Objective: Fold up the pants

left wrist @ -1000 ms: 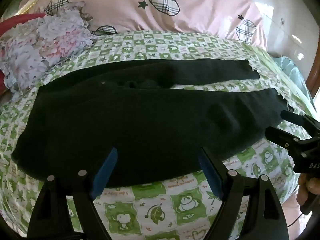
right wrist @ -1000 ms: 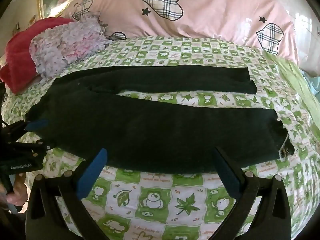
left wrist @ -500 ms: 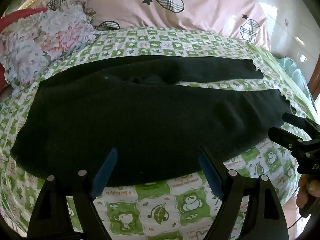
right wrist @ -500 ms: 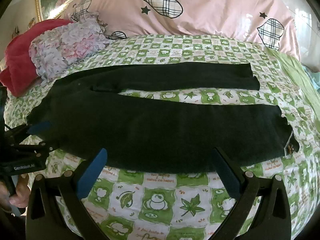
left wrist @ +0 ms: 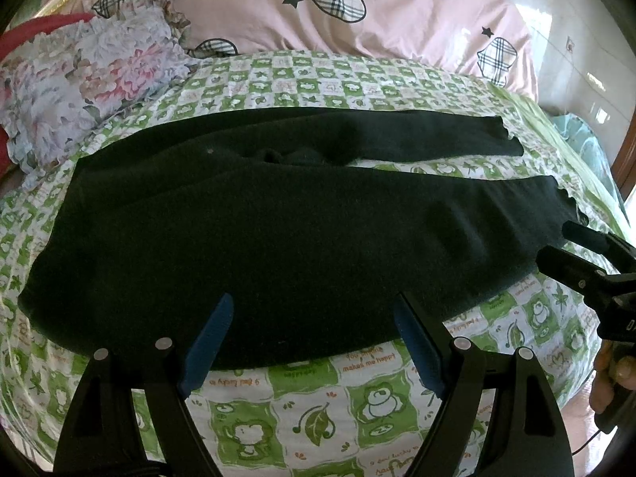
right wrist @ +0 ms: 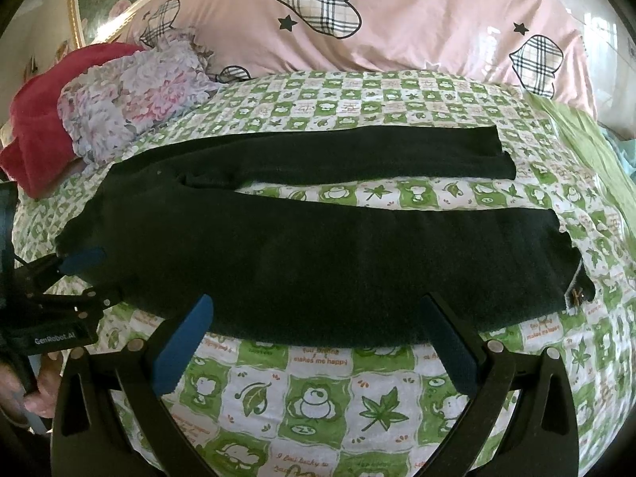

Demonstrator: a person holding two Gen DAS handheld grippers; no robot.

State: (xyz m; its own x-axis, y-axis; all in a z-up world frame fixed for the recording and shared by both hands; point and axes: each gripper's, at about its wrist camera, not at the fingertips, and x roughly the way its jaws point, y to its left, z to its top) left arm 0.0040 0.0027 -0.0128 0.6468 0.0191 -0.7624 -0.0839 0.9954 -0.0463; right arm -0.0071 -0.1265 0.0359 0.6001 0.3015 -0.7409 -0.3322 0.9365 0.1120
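Black pants (left wrist: 278, 230) (right wrist: 318, 262) lie flat across the bed, waistband at the left, both legs running right with a strip of sheet between them. My left gripper (left wrist: 314, 310) stands open just above the near edge of the near leg, toward the waist end; it also shows at the left border of the right wrist view (right wrist: 79, 274). My right gripper (right wrist: 318, 310) is open over the near edge farther along the leg, and appears at the right of the left wrist view (left wrist: 556, 242) close to the near cuff. Nothing is between either pair of fingers.
A green-and-white checked sheet (left wrist: 342, 401) covers the bed. A pink quilt with plaid hearts (right wrist: 357, 20) lies along the far side. A floral pillow (left wrist: 87, 79) on red fabric (right wrist: 35, 119) sits at the far left. A hand (left wrist: 612, 377) holds the right gripper.
Both grippers have edged forward toward the pants' near edge, so the pants sit lower and larger in view. Both stay open; the pants have not moved.
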